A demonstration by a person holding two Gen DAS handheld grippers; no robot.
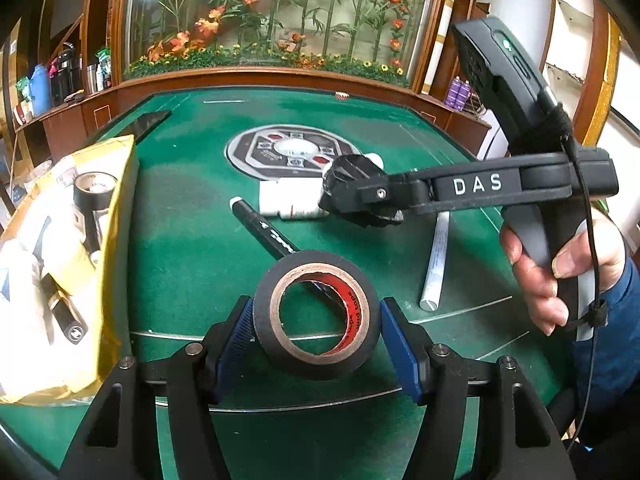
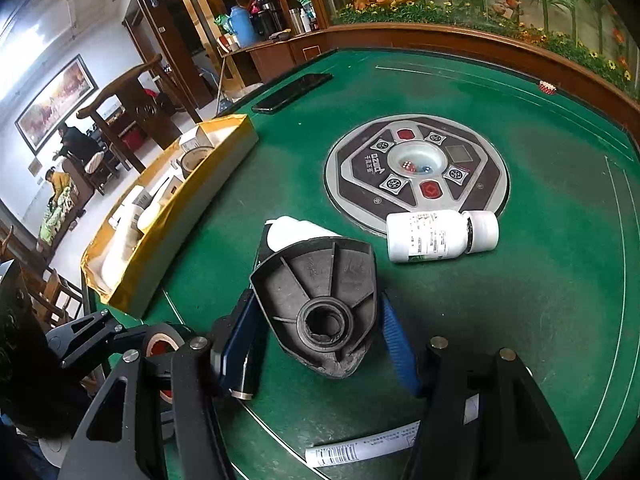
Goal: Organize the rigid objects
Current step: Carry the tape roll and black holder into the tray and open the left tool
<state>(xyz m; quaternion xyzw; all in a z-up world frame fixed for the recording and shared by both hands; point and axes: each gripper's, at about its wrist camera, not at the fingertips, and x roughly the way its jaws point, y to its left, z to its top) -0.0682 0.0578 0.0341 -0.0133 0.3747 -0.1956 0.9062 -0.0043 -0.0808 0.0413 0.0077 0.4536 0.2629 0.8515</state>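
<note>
Left gripper (image 1: 316, 344) is clamping a roll of black tape (image 1: 316, 320) between its 2 blue pads, the roll standing on edge with its red-printed core facing the lens, in the left wrist view. Behind it a black marker (image 1: 266, 230) is lying on the green table (image 1: 192, 264), a white tube (image 1: 436, 264) is lying to the right, and a yellow box (image 1: 116, 216) holding another tape roll is sitting at the left edge. A hand (image 1: 560, 264) is gripping the right gripper (image 1: 360, 196), which is holding a black ribbed plastic part (image 1: 348, 176) above a white bottle (image 1: 288, 200). In the right wrist view, that gripper (image 2: 320, 340) is pressing both pads against the black ribbed plastic part (image 2: 320, 280), with the white bottle (image 2: 436, 236) lying just beyond beside the round control panel (image 2: 416, 168).
</note>
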